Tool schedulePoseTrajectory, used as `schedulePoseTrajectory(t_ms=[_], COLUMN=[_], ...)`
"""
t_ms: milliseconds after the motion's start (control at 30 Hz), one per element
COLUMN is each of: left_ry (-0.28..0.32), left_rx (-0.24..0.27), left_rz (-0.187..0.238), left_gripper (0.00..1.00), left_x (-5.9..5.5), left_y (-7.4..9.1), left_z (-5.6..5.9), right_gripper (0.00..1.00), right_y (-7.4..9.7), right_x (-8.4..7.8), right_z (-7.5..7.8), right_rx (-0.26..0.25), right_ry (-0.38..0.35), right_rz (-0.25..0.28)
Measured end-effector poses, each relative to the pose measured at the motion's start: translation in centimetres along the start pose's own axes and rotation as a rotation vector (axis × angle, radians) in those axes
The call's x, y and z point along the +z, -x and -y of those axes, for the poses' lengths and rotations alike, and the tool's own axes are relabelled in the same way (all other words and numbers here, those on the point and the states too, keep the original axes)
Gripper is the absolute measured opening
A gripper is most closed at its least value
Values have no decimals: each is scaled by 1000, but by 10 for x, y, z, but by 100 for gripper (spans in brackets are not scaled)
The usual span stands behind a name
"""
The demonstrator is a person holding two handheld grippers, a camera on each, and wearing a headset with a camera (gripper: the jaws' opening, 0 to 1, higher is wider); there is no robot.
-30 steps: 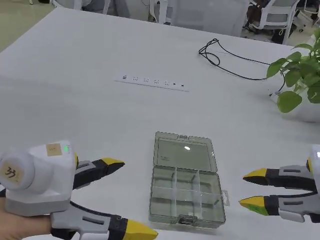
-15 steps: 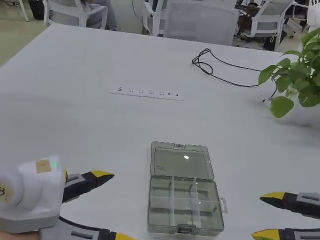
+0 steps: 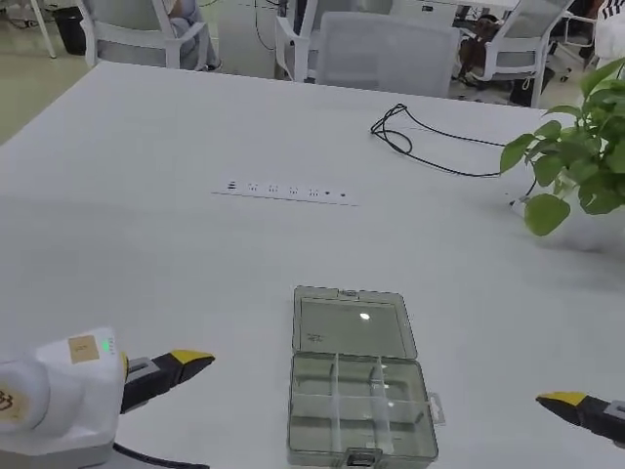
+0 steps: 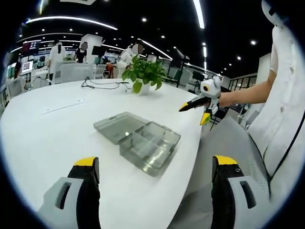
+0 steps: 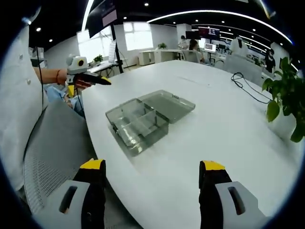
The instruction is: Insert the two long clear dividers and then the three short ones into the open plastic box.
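The clear plastic box [image 3: 356, 410] lies open on the white table near its front edge, its lid [image 3: 354, 325] folded flat toward the far side. Clear dividers [image 3: 335, 408] stand in the tray and split it into several compartments. My left gripper [image 4: 155, 162] is open and holds nothing; one yellow fingertip [image 3: 190, 360] shows left of the box, well apart from it. My right gripper [image 5: 152, 165] is open too, with its fingertip [image 3: 566, 401] off to the box's right. Both gripper views show the box [image 4: 143, 140] [image 5: 143, 121] ahead between the jaws, at a distance.
A white power strip [image 3: 285, 191] lies mid-table beyond the box. A black cable [image 3: 430, 147] loops at the far right, beside a potted plant [image 3: 571, 176]. Chairs [image 3: 386, 54] line the far edge. The table's near edge runs just below the grippers.
Both grippers have drawn back toward the person and away from the box, staying open. The head camera has tilted up, so the box sits lower in the picture.
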State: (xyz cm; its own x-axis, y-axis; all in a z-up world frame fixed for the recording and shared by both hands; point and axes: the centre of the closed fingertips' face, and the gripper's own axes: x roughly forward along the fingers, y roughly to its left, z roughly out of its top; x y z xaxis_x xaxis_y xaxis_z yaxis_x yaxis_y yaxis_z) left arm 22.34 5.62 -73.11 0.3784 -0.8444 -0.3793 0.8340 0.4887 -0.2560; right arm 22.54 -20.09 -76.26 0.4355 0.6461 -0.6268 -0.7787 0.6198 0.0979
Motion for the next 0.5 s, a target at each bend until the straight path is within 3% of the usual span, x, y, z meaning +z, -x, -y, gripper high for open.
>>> schedulePoseTrajectory(t_ms=[500], left_ry=[-4], left_rx=[-9], left_rz=[-9], left_gripper=[100], left_x=[-3], left_y=[-3], left_z=[-1], right_gripper=[81], right_y=[-6], right_x=[2], right_z=[3], right_rx=[11], right_ry=[18], right_rz=[-2])
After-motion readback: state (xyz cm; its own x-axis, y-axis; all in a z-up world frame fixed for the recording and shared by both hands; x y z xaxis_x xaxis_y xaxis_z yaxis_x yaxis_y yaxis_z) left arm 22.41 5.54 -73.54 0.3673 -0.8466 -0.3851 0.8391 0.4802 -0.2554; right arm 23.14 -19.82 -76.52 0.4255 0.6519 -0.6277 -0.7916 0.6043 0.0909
